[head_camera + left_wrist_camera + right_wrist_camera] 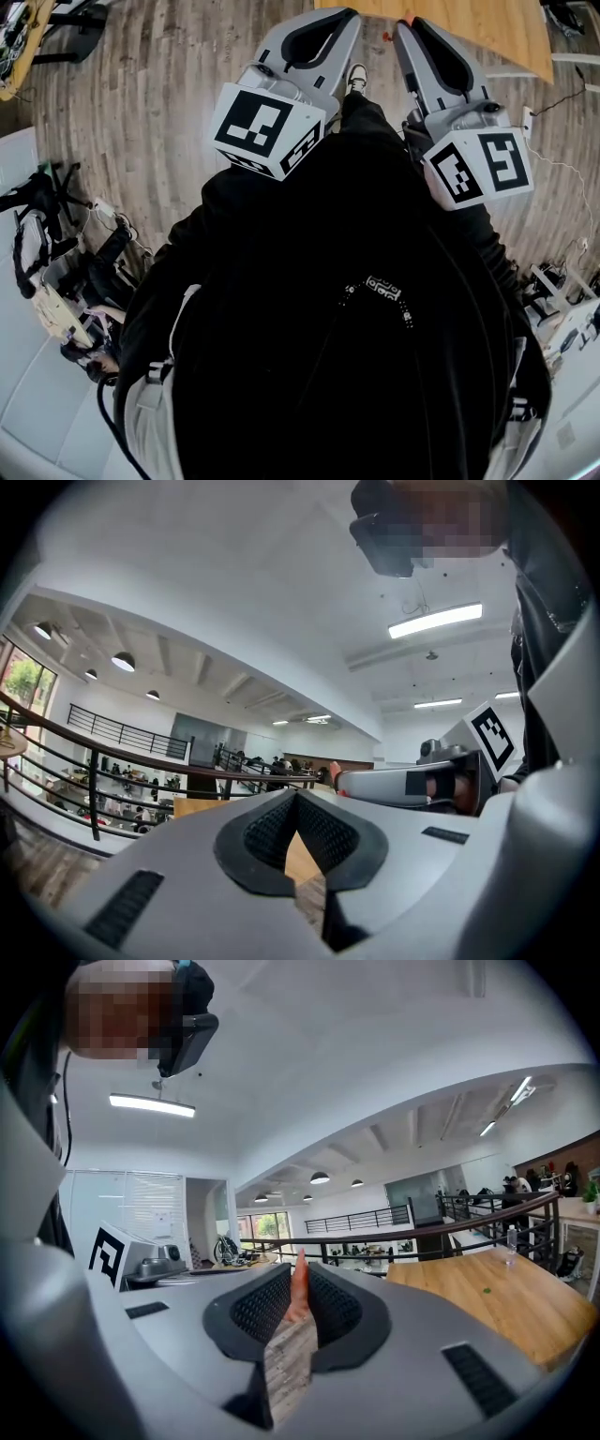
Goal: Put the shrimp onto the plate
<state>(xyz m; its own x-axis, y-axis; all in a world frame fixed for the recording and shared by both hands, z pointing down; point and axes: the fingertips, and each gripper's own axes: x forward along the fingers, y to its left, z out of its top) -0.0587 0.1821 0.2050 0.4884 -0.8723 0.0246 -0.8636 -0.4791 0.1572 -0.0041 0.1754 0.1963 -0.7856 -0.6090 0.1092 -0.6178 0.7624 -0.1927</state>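
Item: shrimp (299, 1294), pink-orange, pinched upright between the pads of the right gripper (298, 1267), its tip poking past them. Left gripper (296, 795): jaws pressed together, nothing between. Handling, as judged: hold the pinch light and even, carry to the plate (none in view), and release low over its middle. Surroundings: wooden table (497, 1302) ahead to the right, plank floor (169, 84), balcony railing (394, 1232), open hall with ceiling lamps.

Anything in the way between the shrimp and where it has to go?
Cannot tell: no plate shows in any view. The shrimp is clamped in the right hand-held gripper, and a wooden table lies ahead on its right.
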